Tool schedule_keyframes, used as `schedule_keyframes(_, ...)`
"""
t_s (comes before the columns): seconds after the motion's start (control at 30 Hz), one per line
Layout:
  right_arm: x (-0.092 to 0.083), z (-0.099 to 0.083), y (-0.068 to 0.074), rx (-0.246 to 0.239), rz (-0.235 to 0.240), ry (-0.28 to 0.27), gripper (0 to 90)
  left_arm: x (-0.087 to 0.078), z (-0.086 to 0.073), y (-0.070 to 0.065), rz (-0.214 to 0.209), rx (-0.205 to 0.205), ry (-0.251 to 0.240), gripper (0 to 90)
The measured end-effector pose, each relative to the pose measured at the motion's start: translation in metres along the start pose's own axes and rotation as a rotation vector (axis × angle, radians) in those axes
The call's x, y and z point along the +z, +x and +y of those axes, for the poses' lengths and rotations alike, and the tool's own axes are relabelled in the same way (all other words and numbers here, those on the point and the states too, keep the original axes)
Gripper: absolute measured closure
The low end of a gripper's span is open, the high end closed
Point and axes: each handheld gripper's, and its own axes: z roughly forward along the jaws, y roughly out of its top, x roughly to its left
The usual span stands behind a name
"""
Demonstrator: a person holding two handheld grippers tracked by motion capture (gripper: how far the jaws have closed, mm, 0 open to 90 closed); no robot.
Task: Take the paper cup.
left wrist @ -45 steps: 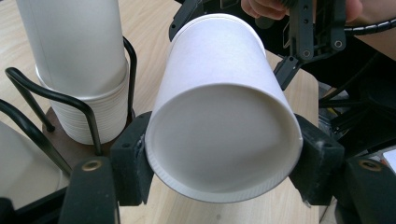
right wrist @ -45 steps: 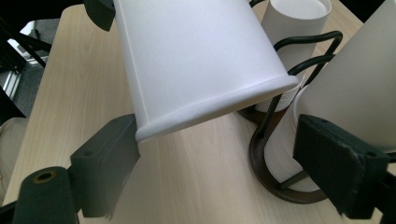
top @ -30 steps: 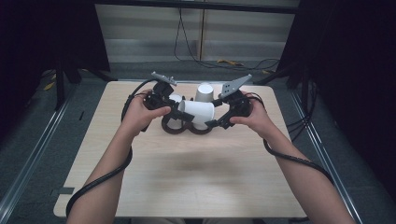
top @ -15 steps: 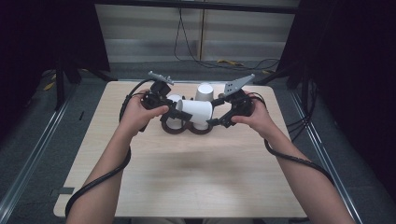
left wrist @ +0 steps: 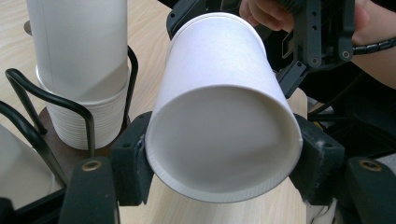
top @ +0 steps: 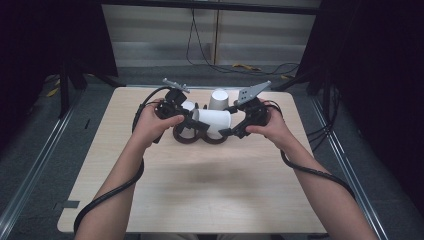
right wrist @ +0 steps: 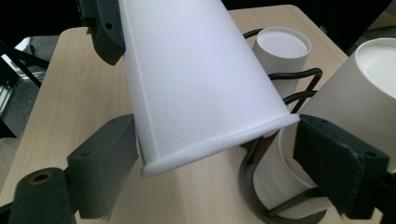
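A white paper cup (top: 212, 120) lies on its side in the air between my two grippers, just above a dark wire cup rack (top: 186, 136). My left gripper (top: 191, 120) is shut on its open mouth; in the left gripper view the jaws press both sides of the cup's rim (left wrist: 219, 140). My right gripper (top: 233, 131) is shut on the other end, and in the right gripper view its pads touch both sides of the cup (right wrist: 196, 84). Both grippers (left wrist: 224, 158) (right wrist: 215, 149) point toward each other.
The rack holds upside-down stacks of white cups (top: 218, 99) (left wrist: 84, 70) (right wrist: 282, 46) at the middle back of the wooden table (top: 200, 190). A second stack (right wrist: 373, 93) stands close to my right jaw. Cables trail from both grippers toward the front.
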Motion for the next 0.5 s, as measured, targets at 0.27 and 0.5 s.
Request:
schedule_keyframes(0.27,0.0037,-0.0028,0.0010,0.003,0.015,-0.022,13.4,0.0016,-0.0021,0.0022,-0.033,-0.023,-0.031,33.3)
schedule_keyframes(0.5,0.0054,-0.0023,0.0021,-0.003,0.022,-0.024,13.6,0.0045,-0.0020,0.0019,-0.034,-0.013,-0.020,33.3)
